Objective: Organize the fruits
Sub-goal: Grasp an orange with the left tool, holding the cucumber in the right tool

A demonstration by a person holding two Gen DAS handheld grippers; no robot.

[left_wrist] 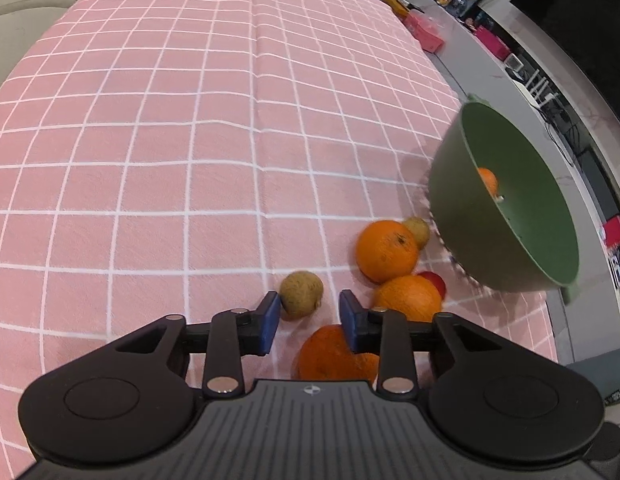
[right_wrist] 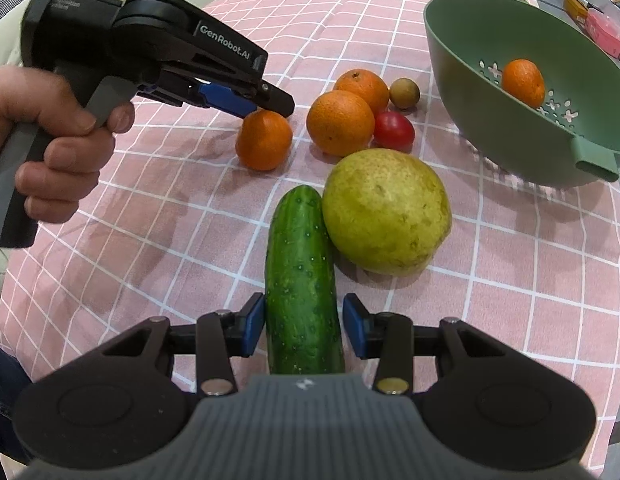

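Observation:
My right gripper (right_wrist: 305,328) is shut on the near end of a green cucumber (right_wrist: 300,264), which lies against a large yellow-green pear (right_wrist: 386,212). My left gripper (left_wrist: 310,312) is open, its tips just above a tangerine (left_wrist: 330,354) that shows under its right finger. A small brown fruit (left_wrist: 301,294) sits just beyond its left pad. In the right wrist view the left gripper (right_wrist: 266,106) hovers at the top of that tangerine (right_wrist: 264,140). Two oranges (right_wrist: 340,122), a red tomato (right_wrist: 394,130) and another brown fruit (right_wrist: 404,93) cluster nearby. The green colander (right_wrist: 462,92) holds one tangerine (right_wrist: 523,82).
A pink checked cloth (left_wrist: 170,140) covers the table. A hand (right_wrist: 58,152) grips the left gripper's handle at the left. Beyond the table's right edge runs a grey counter (left_wrist: 482,64) with boxes and clutter. The cloth beyond the fruit is bare.

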